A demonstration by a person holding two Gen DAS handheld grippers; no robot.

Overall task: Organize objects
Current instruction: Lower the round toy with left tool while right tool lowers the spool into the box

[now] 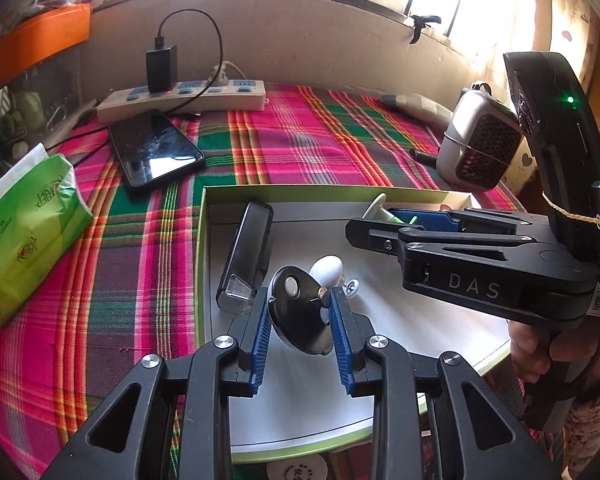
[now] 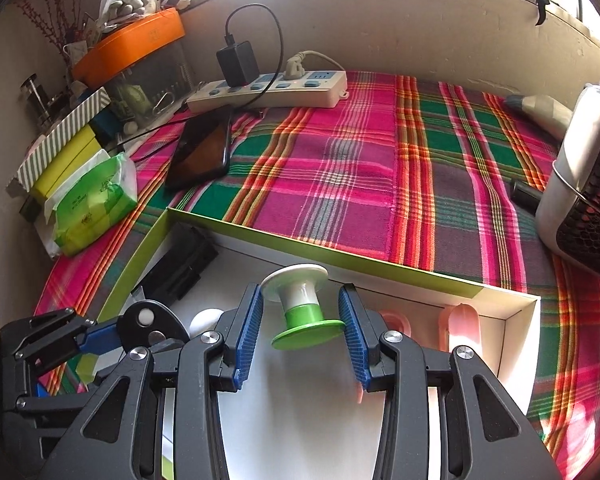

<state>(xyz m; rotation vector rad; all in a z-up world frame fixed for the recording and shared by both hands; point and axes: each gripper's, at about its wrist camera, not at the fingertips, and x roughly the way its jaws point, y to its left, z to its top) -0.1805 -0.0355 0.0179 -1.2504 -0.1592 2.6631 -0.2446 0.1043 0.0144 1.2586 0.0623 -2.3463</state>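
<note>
A shallow white box with a green rim (image 1: 202,248) lies on the plaid cloth. My left gripper (image 1: 300,312) is shut on a black disc-shaped object (image 1: 296,316) with a white button, held over the box floor. A white egg-shaped piece (image 1: 327,270) lies just behind it. My right gripper (image 2: 302,320) is shut on a green and white spool (image 2: 302,306), held inside the box near its far wall (image 2: 340,256). A black rectangular device (image 1: 246,256) lies in the box's left part. The right gripper also shows in the left wrist view (image 1: 364,224).
A phone (image 1: 156,152), a power strip with charger (image 1: 184,96) and a green tissue pack (image 1: 28,232) lie left of the box. A small grey heater (image 2: 584,192) stands at the right. Pink items (image 2: 460,320) lie in the box's right corner. Stacked boxes (image 2: 68,148) sit far left.
</note>
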